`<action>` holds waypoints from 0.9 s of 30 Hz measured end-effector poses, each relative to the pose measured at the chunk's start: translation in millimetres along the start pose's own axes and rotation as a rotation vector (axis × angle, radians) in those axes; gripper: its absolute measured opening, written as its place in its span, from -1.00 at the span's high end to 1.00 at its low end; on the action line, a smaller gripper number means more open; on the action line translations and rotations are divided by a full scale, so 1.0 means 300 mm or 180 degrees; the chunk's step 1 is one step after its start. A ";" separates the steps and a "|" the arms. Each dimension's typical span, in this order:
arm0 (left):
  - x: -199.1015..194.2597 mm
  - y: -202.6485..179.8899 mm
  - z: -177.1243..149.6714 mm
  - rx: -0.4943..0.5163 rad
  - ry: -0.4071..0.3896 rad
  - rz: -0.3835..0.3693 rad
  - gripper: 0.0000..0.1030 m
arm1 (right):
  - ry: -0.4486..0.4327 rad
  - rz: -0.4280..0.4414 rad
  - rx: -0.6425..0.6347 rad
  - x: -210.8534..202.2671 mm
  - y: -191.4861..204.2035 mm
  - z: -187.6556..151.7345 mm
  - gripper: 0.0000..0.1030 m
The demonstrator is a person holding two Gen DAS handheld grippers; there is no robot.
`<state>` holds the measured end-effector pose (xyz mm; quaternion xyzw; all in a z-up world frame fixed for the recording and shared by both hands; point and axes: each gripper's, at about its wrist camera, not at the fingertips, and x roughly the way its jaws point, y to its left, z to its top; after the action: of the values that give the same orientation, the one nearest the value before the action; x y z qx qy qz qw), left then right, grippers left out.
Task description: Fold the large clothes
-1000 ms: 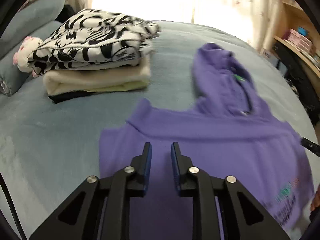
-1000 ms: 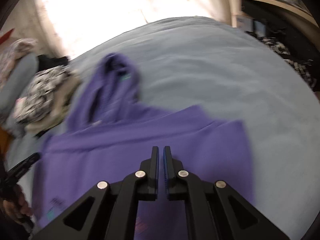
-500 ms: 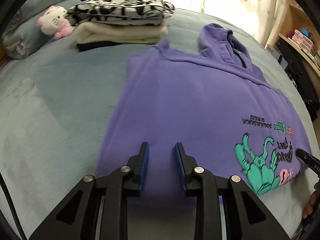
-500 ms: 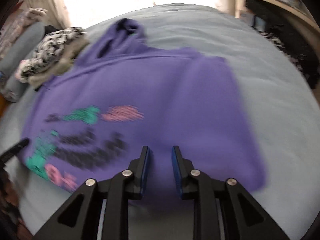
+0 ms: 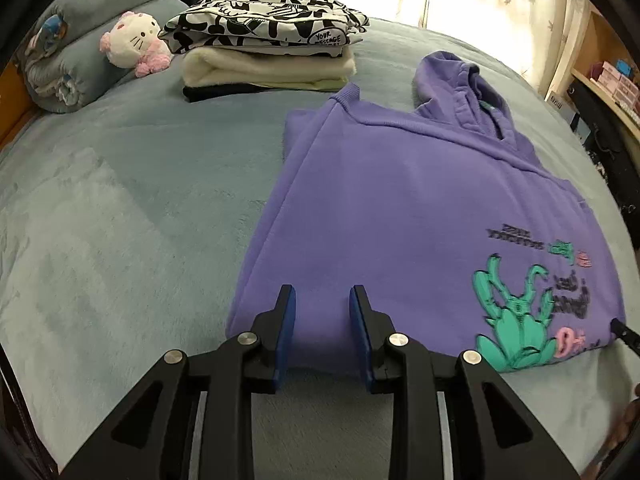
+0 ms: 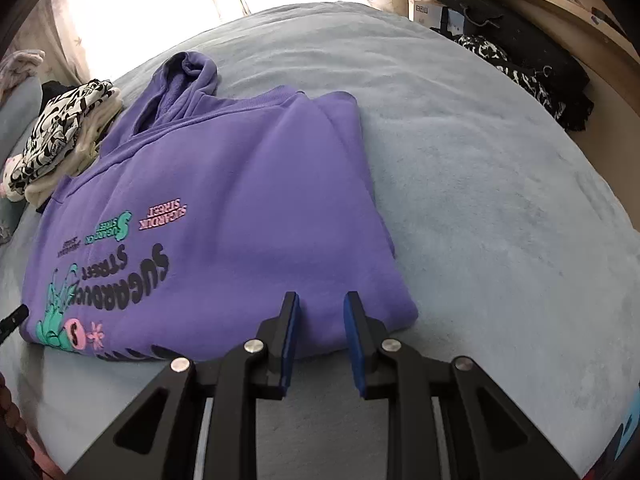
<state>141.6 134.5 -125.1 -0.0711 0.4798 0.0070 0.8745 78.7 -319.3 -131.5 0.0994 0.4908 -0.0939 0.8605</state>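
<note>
Bedroom, bright curtained window at far side. Bed [image 5: 120,208] covered in pale blue plush blanket.

Far left: rolled blue bedding [image 5: 92,40], white-and-pink plush cat [image 5: 134,44] leaning against it. Just right of the cat, a stack of folded clothes [image 5: 264,52]: black-and-white patterned piece on top, cream below, dark at the bottom.

Centre: purple hoodie [image 5: 400,208] lying flat on the bed, folded into a rough rectangle, hood [image 6: 188,72] spread toward the far side, printed graphic with green and pink figures at the near edge.

Left gripper [image 5: 322,300] over the hoodie's near left corner, blue pads parted, nothing pinched. Right gripper [image 6: 318,304] over the near right corner, pads likewise released, fabric not clamped.

Far right: wooden shelf [image 6: 560,4], dark bag [image 6: 520,60] beneath it beside the bed.
</note>
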 end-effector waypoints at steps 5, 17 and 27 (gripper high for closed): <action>-0.100 -0.034 -0.004 0.0079 -0.0090 0.0029 0.36 | 0.0048 0.0202 0.0038 -0.042 0.024 -0.016 0.56; -0.325 -0.142 0.011 0.0502 -0.0319 0.0070 0.15 | 0.0043 0.0429 -0.0308 -0.210 0.124 -0.015 0.56; -0.414 -0.276 0.324 0.1000 -0.0605 -0.0044 0.03 | -0.0239 0.0592 -0.0699 -0.328 0.240 0.275 0.56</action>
<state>162.8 72.2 40.4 0.0640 0.3896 -0.0674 0.9163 116.2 -265.5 0.2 0.0462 0.4542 0.0368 0.8889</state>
